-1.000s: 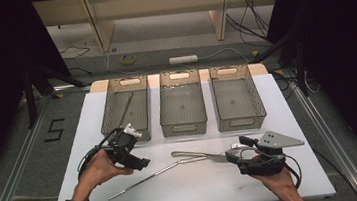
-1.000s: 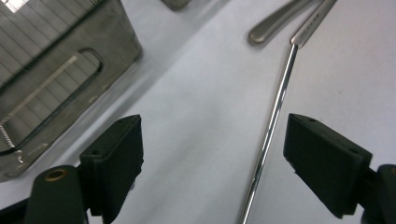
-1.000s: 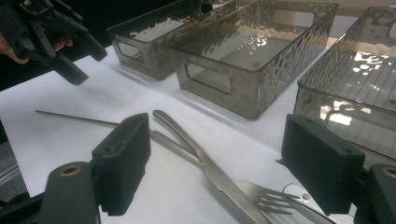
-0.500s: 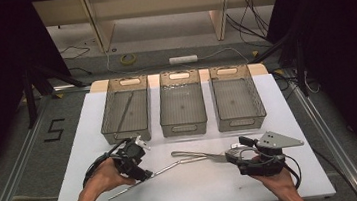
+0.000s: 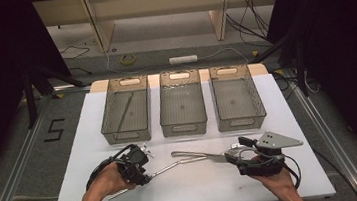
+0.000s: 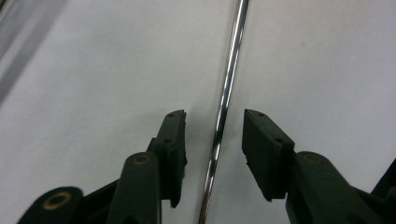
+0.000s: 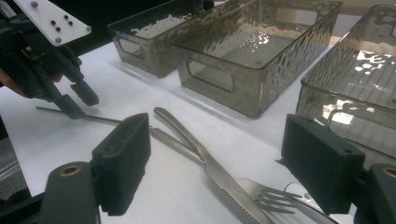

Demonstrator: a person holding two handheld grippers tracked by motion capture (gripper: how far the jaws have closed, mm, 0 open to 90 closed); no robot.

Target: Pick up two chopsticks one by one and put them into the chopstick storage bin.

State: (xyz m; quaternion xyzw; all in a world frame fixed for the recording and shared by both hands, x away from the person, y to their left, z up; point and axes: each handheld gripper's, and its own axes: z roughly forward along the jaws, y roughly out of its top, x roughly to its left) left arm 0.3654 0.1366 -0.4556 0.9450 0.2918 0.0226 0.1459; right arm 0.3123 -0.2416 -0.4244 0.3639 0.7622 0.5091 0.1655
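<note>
i see a thin metal rod (image 6: pixel 227 88) lying on the white worktop (image 5: pixel 289 119), running from the lower middle of the left gripper view up to its top edge. my left tongs (image 6: pixel 214 140) are released, one jaw on each side of the rod, neither jaw touching it. in the high view the rod (image 5: pixel 166 168) lies slantwise at lower left of centre, with the left tongs (image 5: pixel 142 177) over its middle and my left hand (image 5: pixel 105 181) behind them.

to the right of the rod, at lower centre of the high view, lie a knife (image 5: pixel 194 154) and a fork (image 5: pixel 217 157) together, handles pointing left. in the right gripper view the knife (image 7: pixel 205 163) crosses from centre to the bottom edge, and the fork (image 7: pixel 275 198) has its tines at lower right, just beside the blade. my right tongs (image 7: pixel 215 163) are released too, the jaws wide apart with the cutlery lying between them; i cannot tell if they touch it. in the high view the right tongs (image 5: pixel 231 156) sit at lower right, held by my right hand (image 5: pixel 275 181).

three clear bins stand in a row across the middle of the high view: left bin (image 5: pixel 128 131), middle bin (image 5: pixel 184 126), right bin (image 5: pixel 241 119). a thin stick (image 5: pixel 125 112) lies slantwise in the left bin.
</note>
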